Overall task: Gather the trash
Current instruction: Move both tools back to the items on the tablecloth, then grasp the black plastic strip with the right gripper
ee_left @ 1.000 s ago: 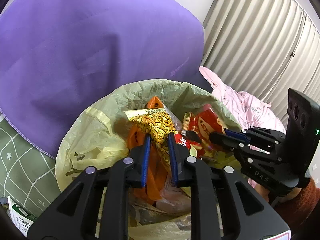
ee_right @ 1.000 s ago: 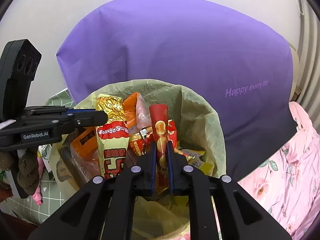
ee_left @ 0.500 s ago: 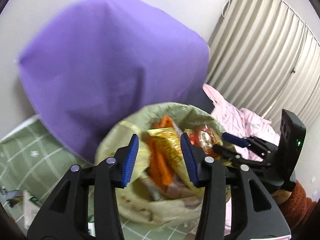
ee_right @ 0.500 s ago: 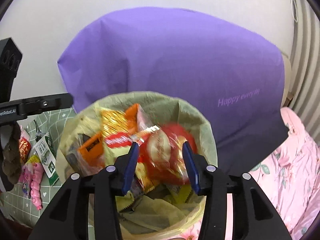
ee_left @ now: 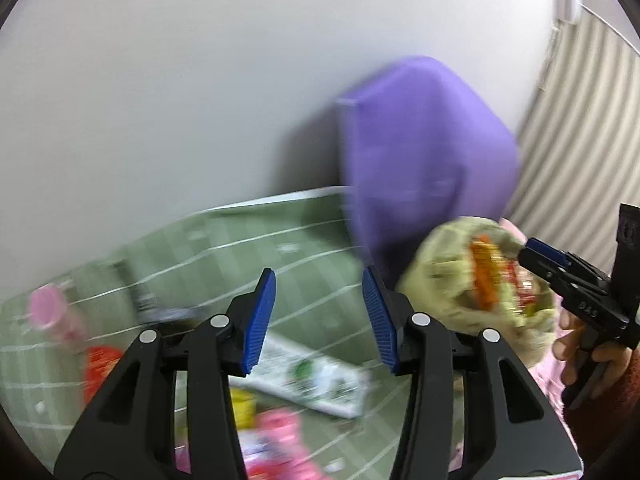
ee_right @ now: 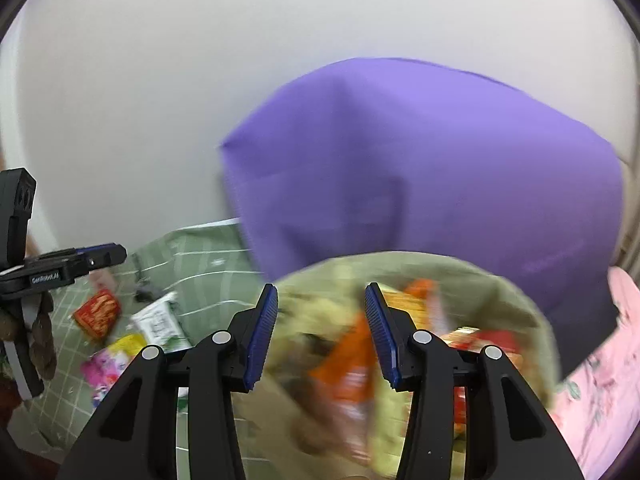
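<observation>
Hovering over a green checked cover (ee_left: 320, 256), the left gripper (ee_left: 318, 322) has its blue-padded jaws standing apart with nothing between them; they have just been opening. Below and ahead of it on the cover lie loose wrappers, all blurred: a white packet with green print (ee_left: 316, 380), a red wrapper (ee_left: 100, 364), a yellow scrap (ee_left: 244, 404) and a pink packet (ee_left: 276, 436). A pink object (ee_left: 48, 308) sits near the left edge; what it is cannot be told.

To the right in the left wrist view stands the bin lined with a pale yellow-green bag (ee_left: 436, 276), orange and red snack packets (ee_left: 484, 280) heaped inside. A hand (ee_left: 576, 340) in a dark red sleeve holds the right gripper (ee_left: 540, 256) at the bin's rim.

In the right wrist view the right gripper (ee_right: 322, 332) is directly above the bin's open mouth (ee_right: 500, 296), its jaws apart and empty; they too have just been opening. The orange packet (ee_right: 352, 364) lies in the bin under the gap, smeared by blur. The left gripper (ee_right: 100, 256) shows at the left edge, above the wrappers on the cover: the red one (ee_right: 98, 314), the white packet (ee_right: 160, 324), the yellow scrap (ee_right: 126, 346) and the pink packet (ee_right: 100, 368).

Behind the bin leans a large purple cushion (ee_right: 440, 168) against a white wall (ee_right: 200, 60). Pink floral fabric (ee_right: 608, 380) lies at the right; a striped curtain (ee_left: 580, 140) hangs beyond.
</observation>
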